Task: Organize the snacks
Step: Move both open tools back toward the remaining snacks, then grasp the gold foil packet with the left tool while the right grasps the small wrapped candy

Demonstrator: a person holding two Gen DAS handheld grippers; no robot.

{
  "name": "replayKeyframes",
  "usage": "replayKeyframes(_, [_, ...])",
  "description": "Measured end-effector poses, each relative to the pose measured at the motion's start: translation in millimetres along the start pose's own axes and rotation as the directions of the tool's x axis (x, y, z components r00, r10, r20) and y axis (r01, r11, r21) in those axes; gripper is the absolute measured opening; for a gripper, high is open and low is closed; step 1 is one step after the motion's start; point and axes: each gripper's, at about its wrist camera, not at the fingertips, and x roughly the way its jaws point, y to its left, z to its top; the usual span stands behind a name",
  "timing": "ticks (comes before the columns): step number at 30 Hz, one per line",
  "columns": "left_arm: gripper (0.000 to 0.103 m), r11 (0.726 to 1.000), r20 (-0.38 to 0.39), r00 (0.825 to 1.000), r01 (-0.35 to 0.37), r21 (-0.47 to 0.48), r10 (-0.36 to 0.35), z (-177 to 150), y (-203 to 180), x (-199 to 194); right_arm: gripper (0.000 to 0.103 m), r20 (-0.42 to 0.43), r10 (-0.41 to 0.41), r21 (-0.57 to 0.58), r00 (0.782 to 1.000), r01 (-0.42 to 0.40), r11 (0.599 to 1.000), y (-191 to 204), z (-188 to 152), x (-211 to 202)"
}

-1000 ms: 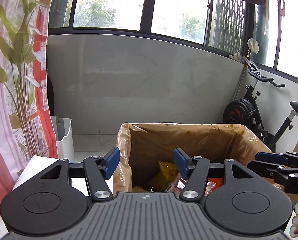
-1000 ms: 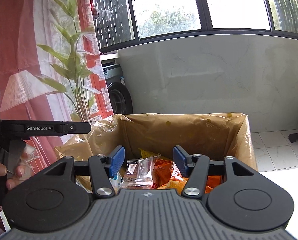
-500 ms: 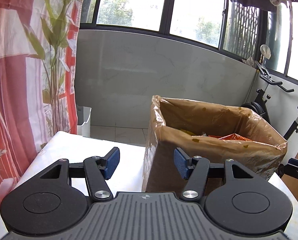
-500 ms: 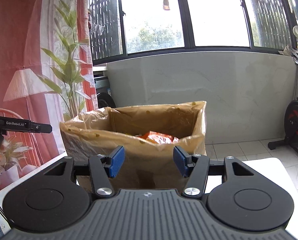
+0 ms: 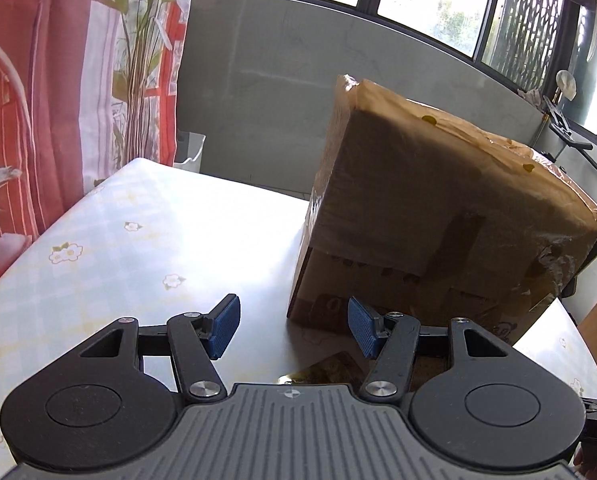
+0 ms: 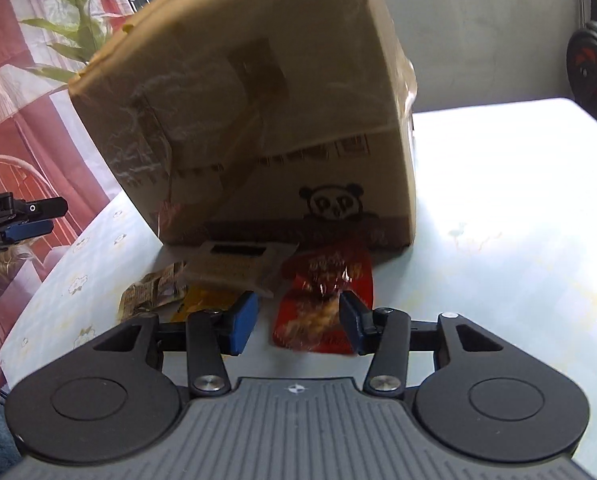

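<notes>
Cardboard box [image 6: 258, 120] stands on the desk [image 6: 498, 208]; snack packets lie at its foot; red packet [image 6: 324, 300] sits between the right gripper's [image 6: 296, 322] fingers, which are closing, not yet pressing; left gripper [image 5: 294, 326] fingers apart, nothing held, near the box's corner.
</notes>
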Motion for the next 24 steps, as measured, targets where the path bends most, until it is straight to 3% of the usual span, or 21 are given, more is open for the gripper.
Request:
replayKeyframes(6, [0.062, 0.999, -0.038, 0.999, 0.002, -0.032, -0.004, -11.1, 7.0, 5.9, 0.045, -0.036, -0.049, 0.003, 0.998, 0.049, 0.999, -1.6, 0.8, 16.2])
replayKeyframes(13, [0.062, 1.0, -0.079, 0.997, 0.011, -0.005, -0.011, -24.0, 0.5, 14.1, 0.024, -0.007, -0.141, -0.107, 0.99, 0.139, 0.984, 7.8, -4.8, 25.0])
replayKeyframes(24, [0.062, 1.0, -0.145, 0.989, 0.015, 0.013, -0.013, -41.2, -2.9, 28.5, 0.023, 0.097, -0.173, -0.265, 0.98, 0.193, 0.945, 19.7, -30.6, 19.8])
